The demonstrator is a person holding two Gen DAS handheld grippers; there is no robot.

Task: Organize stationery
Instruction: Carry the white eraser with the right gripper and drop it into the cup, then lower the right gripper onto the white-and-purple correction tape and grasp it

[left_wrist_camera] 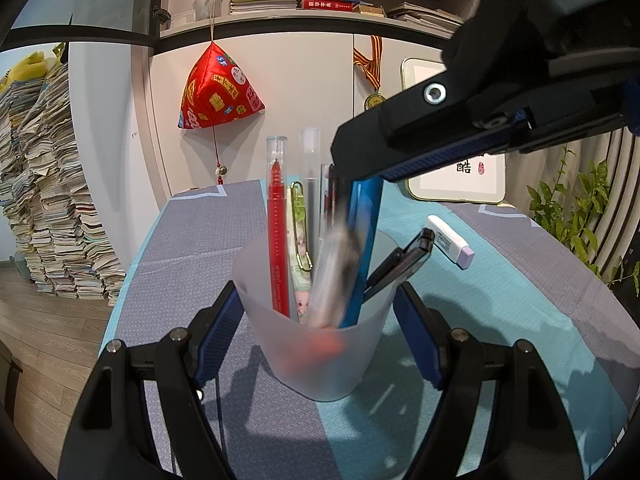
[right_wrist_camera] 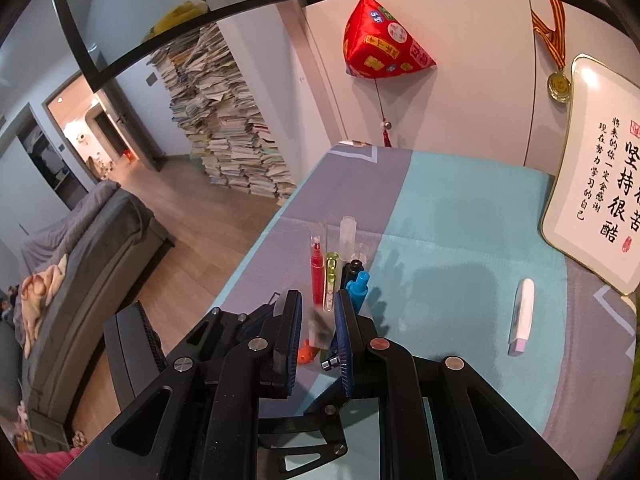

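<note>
My left tongs (left_wrist_camera: 316, 336) clamp the frosted cup (left_wrist_camera: 320, 360); right tongs (right_wrist_camera: 318, 336) pinch a clear pen (right_wrist_camera: 318, 326).
Only the right view shows it lower centre, above the cup.

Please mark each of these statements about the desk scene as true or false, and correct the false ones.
1. The left tongs grip the frosted plastic cup on both sides. True.
2. The cup is empty. False: several pens stand in it, among them a red pen and a blue pen.
3. The white correction tape with the purple end lies on the tablecloth, outside the cup. True.
4. The right tongs hang open with nothing between them. False: they are shut on a blurred clear pen whose lower end is inside the cup.
5. The red hanging ornament rests on the table. False: it hangs in front of the cabinet door.
</note>
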